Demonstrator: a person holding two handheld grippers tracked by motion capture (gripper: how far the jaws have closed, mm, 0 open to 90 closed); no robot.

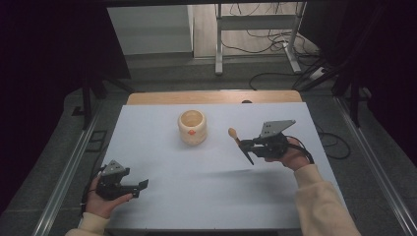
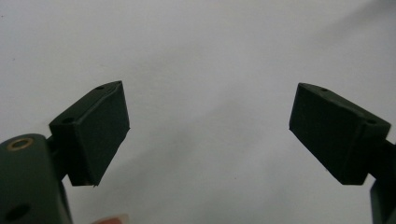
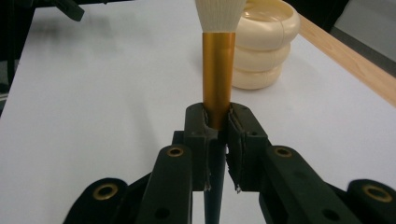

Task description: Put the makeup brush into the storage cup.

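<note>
I see right hand-held gripper clamped on the brush handle, just right of the cream holder | brush head toward holder, off the surface | left hand-held gripper jaws wide apart, nothing between, well nearer me than holder

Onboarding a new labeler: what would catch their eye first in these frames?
The right gripper is clamped on a makeup brush with a gold ferrule and pale bristles, held above the white table at the right. Just beyond it, mid-table, stands a cream ribbed pot. At the near left, the left gripper rests with its jaws wide open.
</note>
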